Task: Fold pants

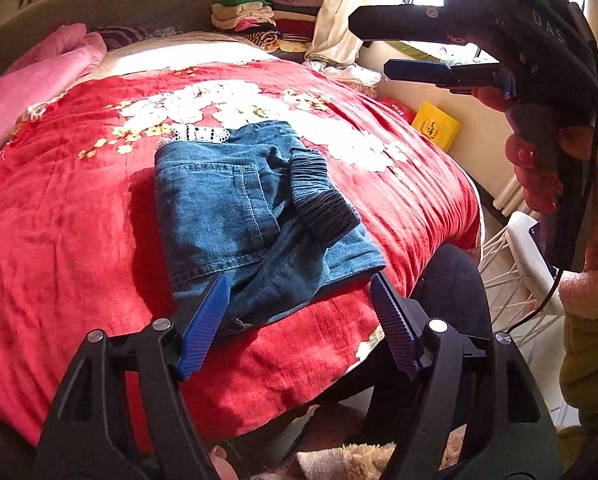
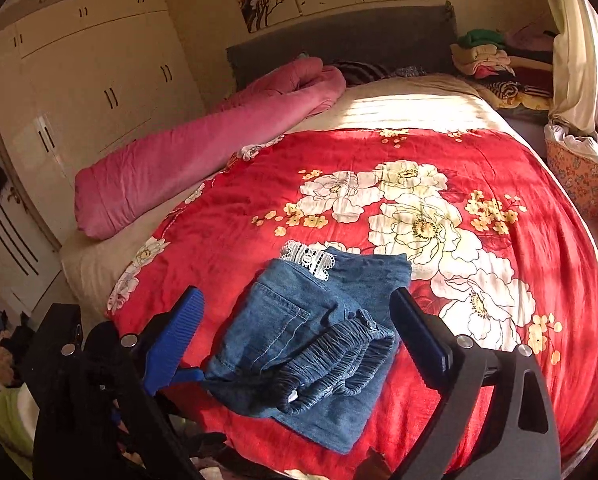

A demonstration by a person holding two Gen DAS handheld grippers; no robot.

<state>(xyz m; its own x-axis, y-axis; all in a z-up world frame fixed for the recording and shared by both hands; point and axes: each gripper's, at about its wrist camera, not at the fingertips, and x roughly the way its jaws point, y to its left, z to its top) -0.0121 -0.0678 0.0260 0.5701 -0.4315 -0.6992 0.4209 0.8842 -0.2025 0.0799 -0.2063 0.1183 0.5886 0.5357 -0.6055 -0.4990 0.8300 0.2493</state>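
One pair of denim pants (image 1: 255, 216) lies folded into a compact bundle on the red floral blanket (image 1: 79, 232), at the centre of the left wrist view and in the lower middle of the right wrist view. Its long axis runs from the lower right of the left wrist view toward the upper left, with the elastic waistband (image 1: 319, 196) gathered on top at the right side and one strip of white lace (image 1: 203, 134) peeking out at the far end. Two grippers appear: the left gripper (image 1: 299, 320) hovers at the bottom of the frame with its blue pads spread wide, holding nothing; the right gripper (image 2: 295, 332) is likewise wide open and empty, framing the bundle. One rolled pink quilt (image 2: 203, 152) sits at the upper left, and one stack of folded clothes (image 2: 495, 64) at the upper right. The legs of the pants are hidden inside the folds.
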